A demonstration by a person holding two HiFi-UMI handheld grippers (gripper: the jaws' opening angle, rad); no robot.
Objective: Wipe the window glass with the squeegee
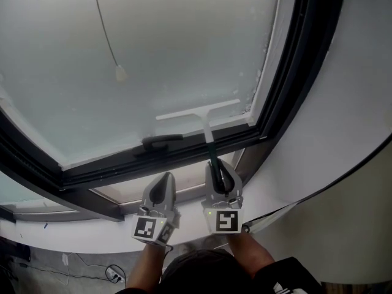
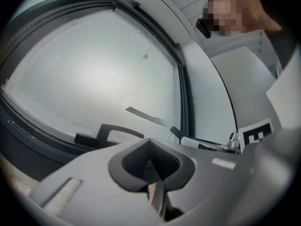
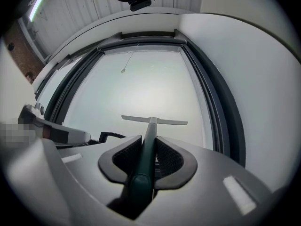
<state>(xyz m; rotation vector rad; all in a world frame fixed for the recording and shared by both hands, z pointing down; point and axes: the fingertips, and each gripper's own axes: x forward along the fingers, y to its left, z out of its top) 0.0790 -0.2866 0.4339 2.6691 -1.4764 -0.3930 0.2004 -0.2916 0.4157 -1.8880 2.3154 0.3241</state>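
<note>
Forearms rise from the bottom edge of the head view, each hand behind a grey gripper with a square-marker cube [image 1: 149, 228] at its rear. The right gripper [image 1: 217, 168] is clenched on the dark green grip of a squeegee [image 1: 203, 119]; in the right gripper view the ribbed pads of the right gripper [image 3: 146, 155] press both sides of that grip, and the squeegee [image 3: 151, 125] runs straight ahead from the jaws, turning white toward its head. Its pale blade lies crosswise ahead of the right gripper, low on the window glass [image 1: 153, 48] and close to the pane's lower right corner, and it appears to lie against the glass.

Just beside it, to its left, the left gripper [image 1: 163, 181] hangs level with it and carries nothing. In its own view the jaws of the left gripper [image 2: 153, 163] are drawn together, with no object between the pads.

Ahead of the left gripper and a little above it, a black window handle [image 1: 162, 141] lies flat along the dark window frame [image 1: 294, 72]. Farther up the frosted pane, above and left of both grippers, a thin pull cord ends in a small pale knob [image 1: 120, 73]. A white wall [image 1: 349, 103] curves away to the right of the right gripper.
</note>
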